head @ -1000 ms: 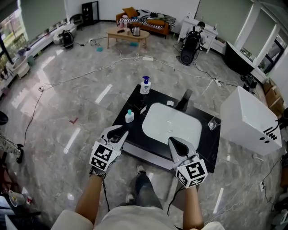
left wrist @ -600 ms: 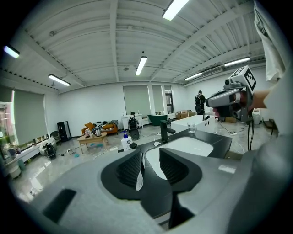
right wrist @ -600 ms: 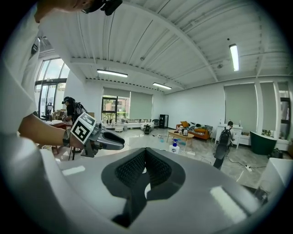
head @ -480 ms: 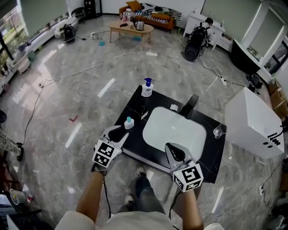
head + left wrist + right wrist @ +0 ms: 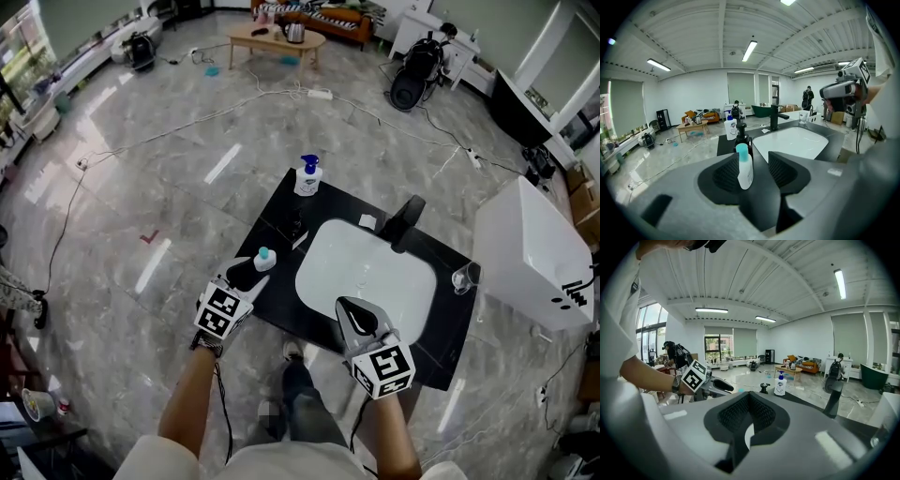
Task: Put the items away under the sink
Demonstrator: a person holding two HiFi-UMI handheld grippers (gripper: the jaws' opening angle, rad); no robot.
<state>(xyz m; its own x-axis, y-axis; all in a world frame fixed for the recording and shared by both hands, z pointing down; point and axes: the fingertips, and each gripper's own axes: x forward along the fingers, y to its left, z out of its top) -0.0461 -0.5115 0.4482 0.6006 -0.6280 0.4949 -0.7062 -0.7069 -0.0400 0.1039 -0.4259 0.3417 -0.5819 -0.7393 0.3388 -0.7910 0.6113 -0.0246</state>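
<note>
now the left hand-held gripper (image 5: 246,274), jaws just spreading, frames the unclamped small teal-capped bottle (image 5: 265,259) at the bench's (image 5: 281,305) left edge, the right hand-held gripper (image 5: 354,314) clenched empty; an off-centre close could topple it.

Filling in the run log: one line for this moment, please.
phase: pre-grasp | left gripper: fingers just opening, small teal-capped bottle between them, not clamped | right gripper: shut, empty | bottle: upright on black countertop

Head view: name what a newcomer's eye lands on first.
A white sink basin set in a black counter stands alone on the open grey floor. At its near left corner, the left gripper has just been opening its jaws, with a small teal-capped bottle standing between them.
</note>
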